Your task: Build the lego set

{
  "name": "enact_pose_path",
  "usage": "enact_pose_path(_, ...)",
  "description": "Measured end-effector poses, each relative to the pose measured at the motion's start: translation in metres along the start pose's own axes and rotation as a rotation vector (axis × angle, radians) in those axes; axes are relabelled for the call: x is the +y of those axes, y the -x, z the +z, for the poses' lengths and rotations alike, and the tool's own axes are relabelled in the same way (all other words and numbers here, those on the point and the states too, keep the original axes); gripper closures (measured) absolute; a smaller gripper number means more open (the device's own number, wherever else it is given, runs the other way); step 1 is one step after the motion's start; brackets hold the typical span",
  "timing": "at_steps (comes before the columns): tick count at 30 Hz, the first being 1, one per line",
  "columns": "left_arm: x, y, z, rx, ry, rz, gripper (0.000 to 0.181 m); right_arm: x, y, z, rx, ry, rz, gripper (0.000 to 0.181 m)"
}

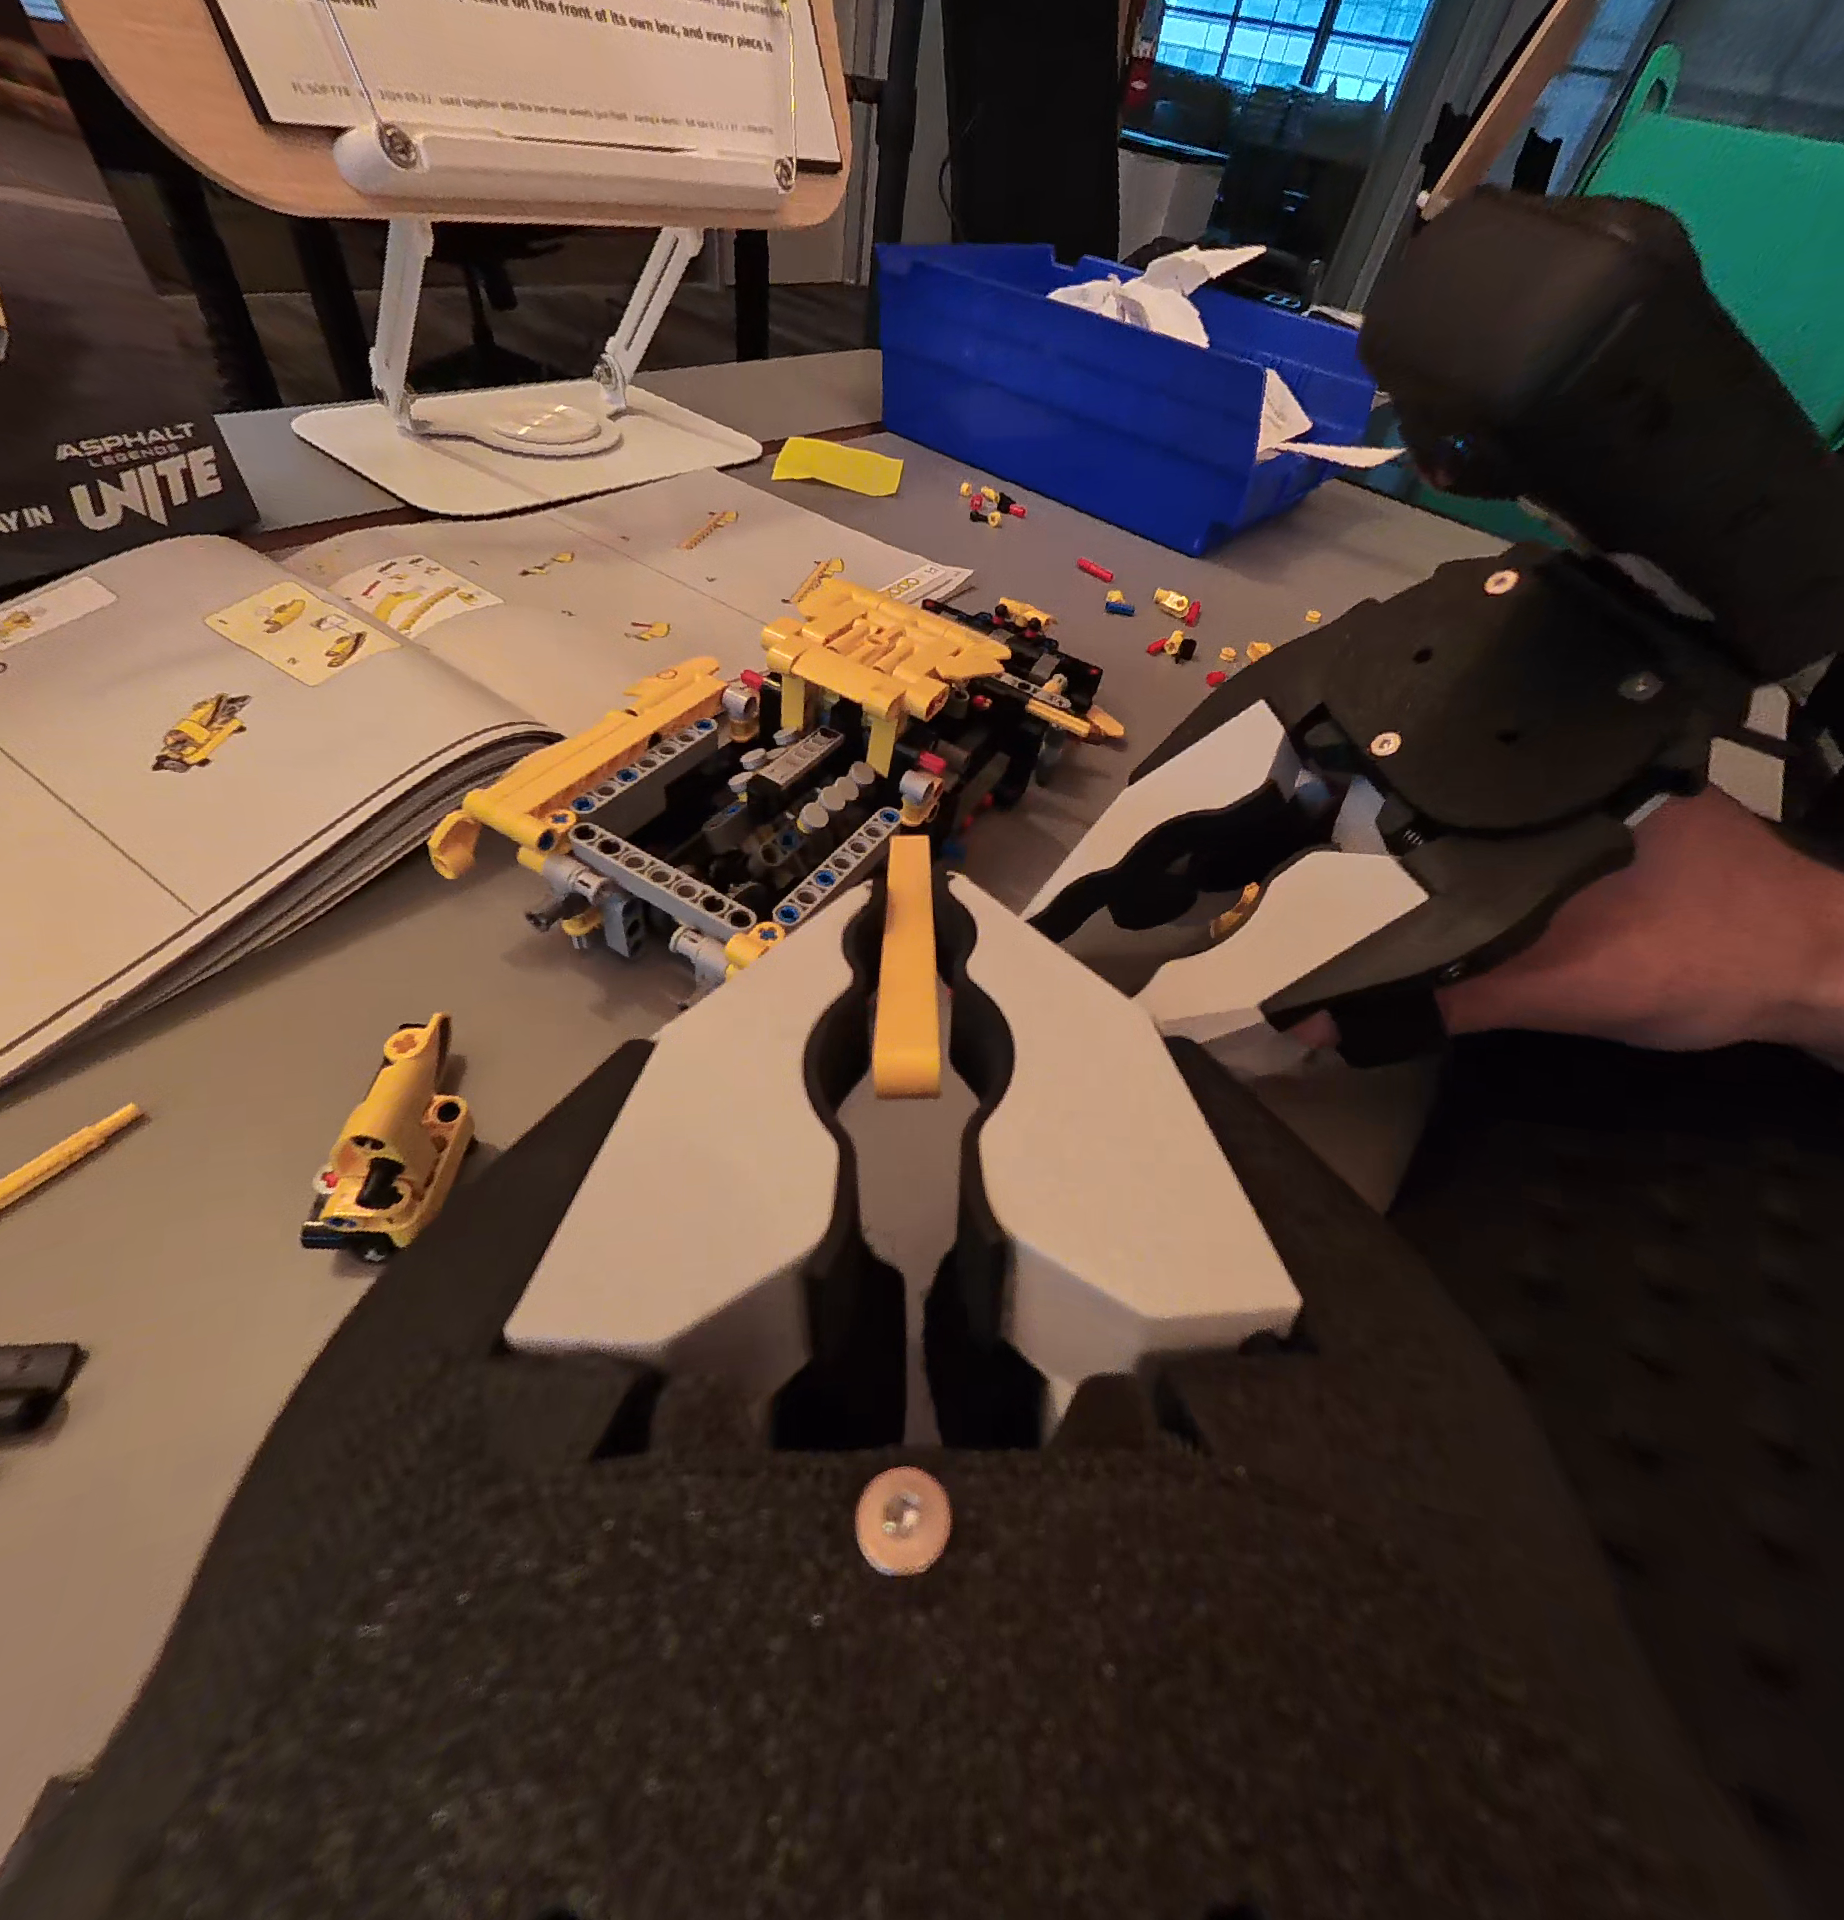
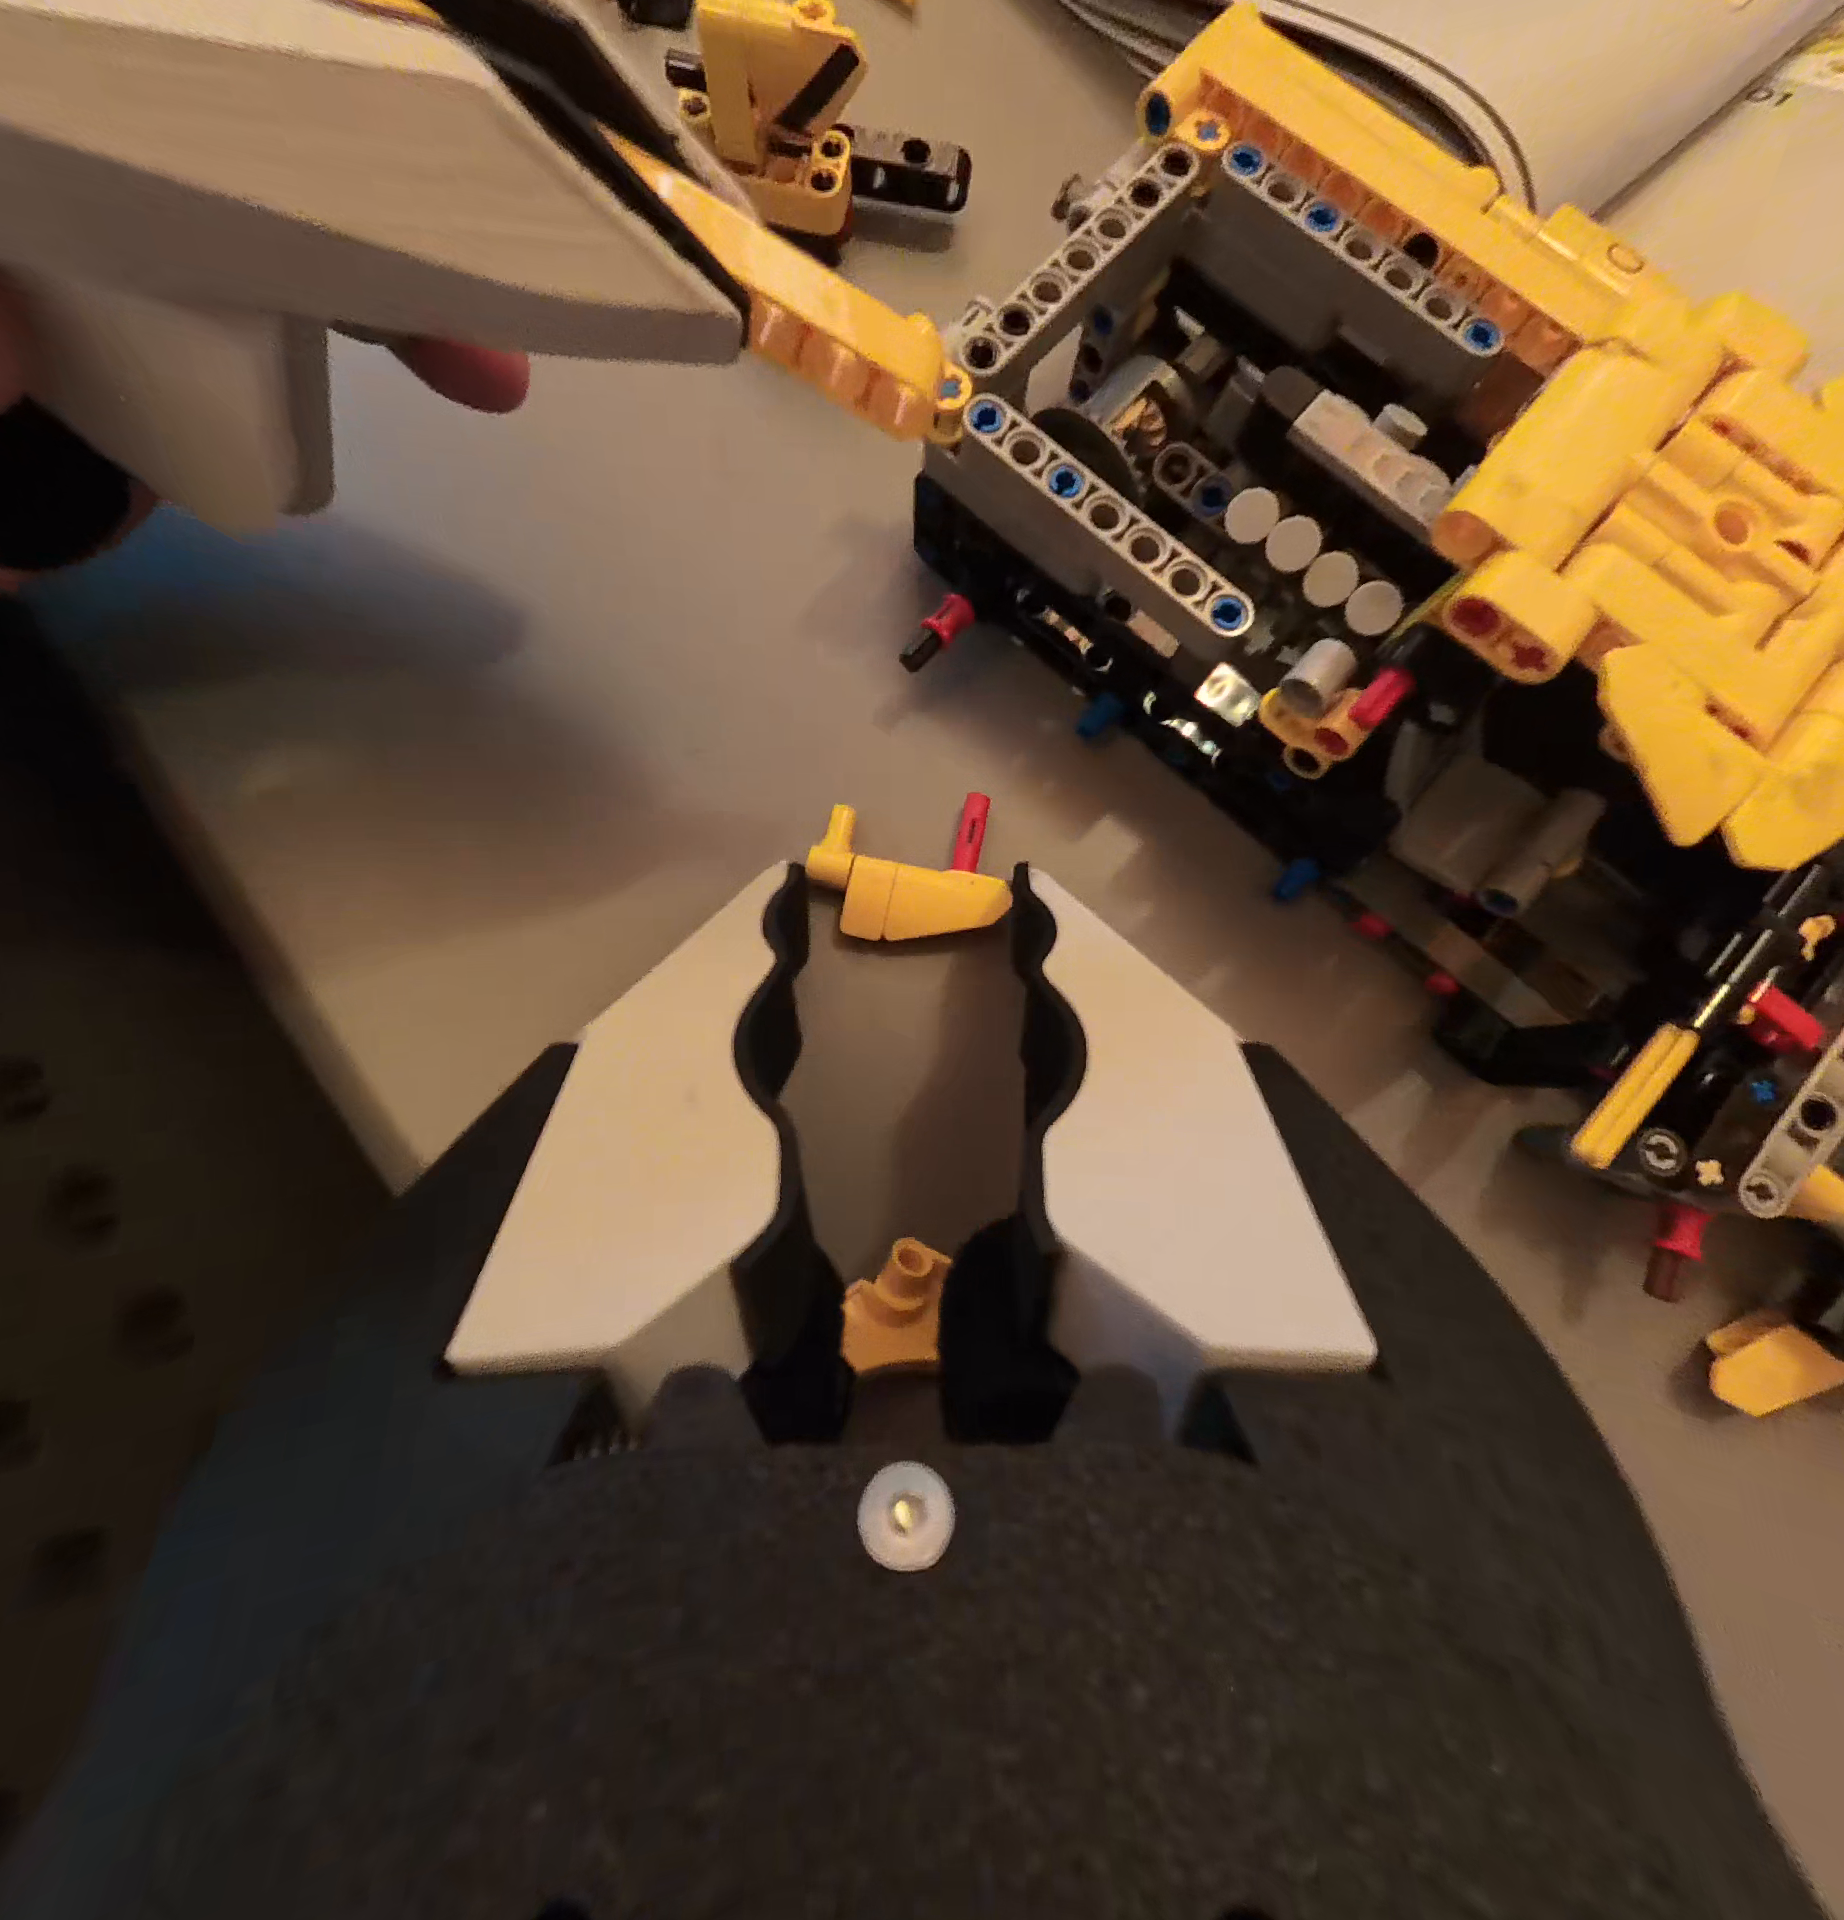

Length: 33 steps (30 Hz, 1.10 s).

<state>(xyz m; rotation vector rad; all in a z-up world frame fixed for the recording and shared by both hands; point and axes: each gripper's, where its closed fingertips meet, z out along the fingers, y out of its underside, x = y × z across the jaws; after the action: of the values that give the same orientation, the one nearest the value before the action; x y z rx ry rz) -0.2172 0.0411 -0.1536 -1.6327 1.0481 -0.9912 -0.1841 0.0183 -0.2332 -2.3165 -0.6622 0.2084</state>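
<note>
Left wrist view: the left tongs (image 1: 905, 904) pinch a long yellow beam (image 1: 905, 977), thin, stiff and light, just before the half-built car (image 1: 783, 748) on the counter (image 1: 222, 1195).

Right wrist view: the right tongs (image 2: 907, 883) pinch a small yellow piece (image 2: 913, 899) by its ends (smooth, so it may slip).

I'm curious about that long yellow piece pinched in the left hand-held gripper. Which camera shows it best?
The left wrist view: the yellow beam shows full-length between the fingers. The right wrist view shows only its protruding end, blurred, near the car chassis.
</note>
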Motion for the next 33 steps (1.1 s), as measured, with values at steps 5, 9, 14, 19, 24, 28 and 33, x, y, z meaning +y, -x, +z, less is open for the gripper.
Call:
enact_pose_path(5, 0.0, 0.0, 0.0, 0.001, -0.004, 0.015, 0.174, -0.015, 0.002, -0.019, -0.131, -0.103, 0.092, 0.143)
enact_pose_path(9, -0.002, -0.003, 0.0, 0.008, -0.016, 0.039, 0.174, -0.039, 0.01, -0.049, -0.338, -0.243, 0.228, 0.144)
enact_pose_path(14, -0.002, -0.007, 0.002, 0.015, -0.011, 0.058, 0.174, -0.037, 0.013, -0.049, -0.318, -0.308, 0.184, 0.143)
enact_pose_path(19, 0.001, -0.008, 0.004, 0.002, 0.014, 0.104, 0.174, -0.034, 0.016, -0.046, -0.281, -0.345, 0.18, 0.143)
enact_pose_path(24, 0.005, -0.012, 0.008, 0.008, 0.038, 0.148, 0.173, -0.034, 0.015, -0.048, -0.29, -0.352, 0.178, 0.143)
enact_pose_path(28, 0.006, -0.014, 0.008, 0.015, 0.043, 0.158, 0.173, -0.035, 0.014, -0.051, -0.272, -0.368, 0.175, 0.143)
enact_pose_path(33, 0.008, -0.019, 0.01, 0.047, 0.051, 0.167, 0.173, -0.035, 0.015, -0.05, -0.267, -0.366, 0.164, 0.143)
